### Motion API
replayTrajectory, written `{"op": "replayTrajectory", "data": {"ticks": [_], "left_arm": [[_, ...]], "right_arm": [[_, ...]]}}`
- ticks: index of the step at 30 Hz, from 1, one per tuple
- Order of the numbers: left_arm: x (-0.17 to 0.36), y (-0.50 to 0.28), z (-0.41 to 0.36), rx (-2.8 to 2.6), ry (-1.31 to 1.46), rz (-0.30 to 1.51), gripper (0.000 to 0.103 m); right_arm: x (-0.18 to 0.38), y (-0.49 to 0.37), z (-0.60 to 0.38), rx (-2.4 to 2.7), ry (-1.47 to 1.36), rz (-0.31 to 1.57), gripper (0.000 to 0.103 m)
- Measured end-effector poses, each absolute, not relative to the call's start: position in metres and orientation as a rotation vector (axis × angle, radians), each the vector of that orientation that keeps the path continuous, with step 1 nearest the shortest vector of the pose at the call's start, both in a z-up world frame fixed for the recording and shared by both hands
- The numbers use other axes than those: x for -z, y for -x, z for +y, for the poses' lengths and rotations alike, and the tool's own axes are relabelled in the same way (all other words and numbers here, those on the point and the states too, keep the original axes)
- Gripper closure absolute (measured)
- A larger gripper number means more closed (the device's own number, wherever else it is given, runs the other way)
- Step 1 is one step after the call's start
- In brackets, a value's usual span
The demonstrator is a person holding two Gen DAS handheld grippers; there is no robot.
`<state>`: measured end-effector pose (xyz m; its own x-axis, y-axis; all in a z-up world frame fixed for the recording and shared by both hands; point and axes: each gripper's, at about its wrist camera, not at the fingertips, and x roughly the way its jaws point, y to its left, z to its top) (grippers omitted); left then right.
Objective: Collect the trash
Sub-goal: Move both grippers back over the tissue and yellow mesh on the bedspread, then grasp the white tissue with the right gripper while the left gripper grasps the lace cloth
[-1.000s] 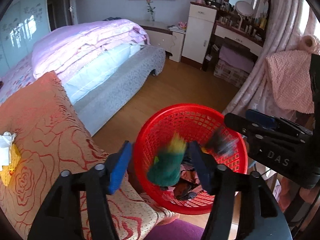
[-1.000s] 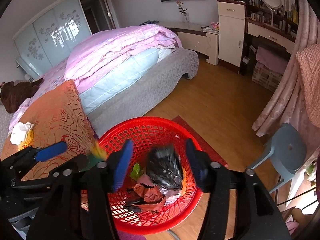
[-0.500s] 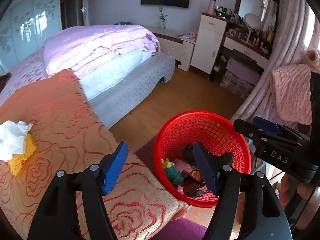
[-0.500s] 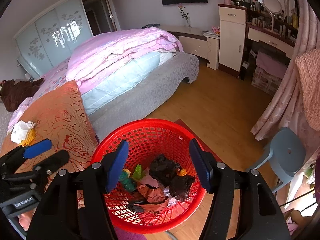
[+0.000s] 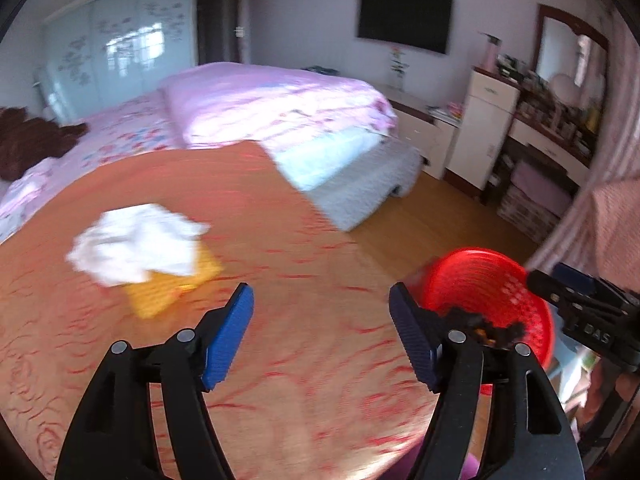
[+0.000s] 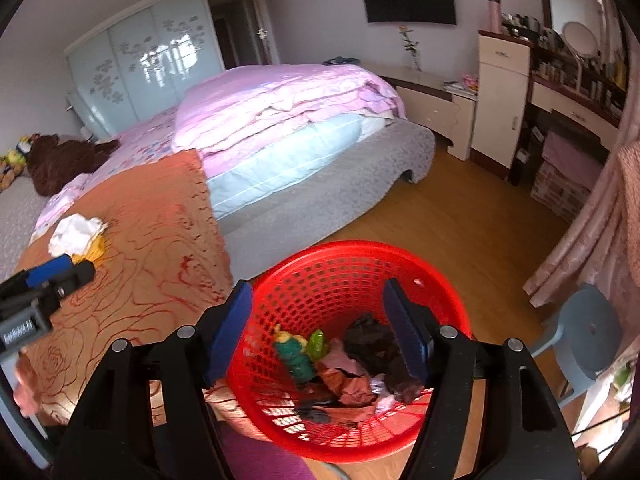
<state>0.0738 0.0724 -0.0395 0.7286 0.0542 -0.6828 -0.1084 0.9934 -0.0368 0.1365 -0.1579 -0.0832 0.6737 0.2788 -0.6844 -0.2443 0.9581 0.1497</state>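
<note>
A red mesh basket (image 6: 436, 280) stands on the floor beside the bed, holding several pieces of trash, among them a green and yellow wrapper (image 6: 296, 354) and dark crumpled scraps (image 6: 376, 340). My right gripper (image 6: 320, 332) is open and empty above the basket. My left gripper (image 5: 322, 334) is open and empty over the orange rose-patterned blanket (image 5: 280, 240). A crumpled white tissue (image 5: 132, 242) lies on a yellow wrapper (image 5: 168, 290) on that blanket, ahead and left of the left gripper. The basket also shows in the left wrist view (image 5: 492, 280).
A bed with a pink quilt (image 6: 280, 100) fills the middle. A brown plush toy (image 6: 64, 156) lies at its far left. A blue stool (image 6: 588, 332) stands right of the basket. A dresser (image 6: 500, 92) and curtain (image 6: 592, 220) line the right side.
Both grippers let go of their trash, which fell into the basket. The left gripper has swung left from the basket to over the orange blanket, nearer the tissue. The right gripper has stayed above the basket.
</note>
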Motion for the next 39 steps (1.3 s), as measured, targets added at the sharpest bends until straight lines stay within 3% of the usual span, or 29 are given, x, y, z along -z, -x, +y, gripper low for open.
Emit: {"op": "replayTrajectory", "data": {"ticks": [18,27,34,39], "left_arm": [[0.048,-0.01,0.242,-0.481,0.238,0.737,0.033],[0.063,-0.008,0.264,-0.54,0.264,0.779,0.033],[0.072,-0.007,0.269,-0.535,0.282,0.806,0.033],[0.074,-0.01,0.264,-0.537,0.248,0.824,0.031]], "right_arm": [[0.081,-0.116,-0.047,-0.525,0.073,0.783,0.035],[0.064,-0.118,0.026,-0.639,0.122,0.739,0.033],[0.058,-0.125,0.096,-0.744,0.148,0.739,0.022],[0.057,-0.129,0.139,-0.778,0.193,0.732,0.021]]}}
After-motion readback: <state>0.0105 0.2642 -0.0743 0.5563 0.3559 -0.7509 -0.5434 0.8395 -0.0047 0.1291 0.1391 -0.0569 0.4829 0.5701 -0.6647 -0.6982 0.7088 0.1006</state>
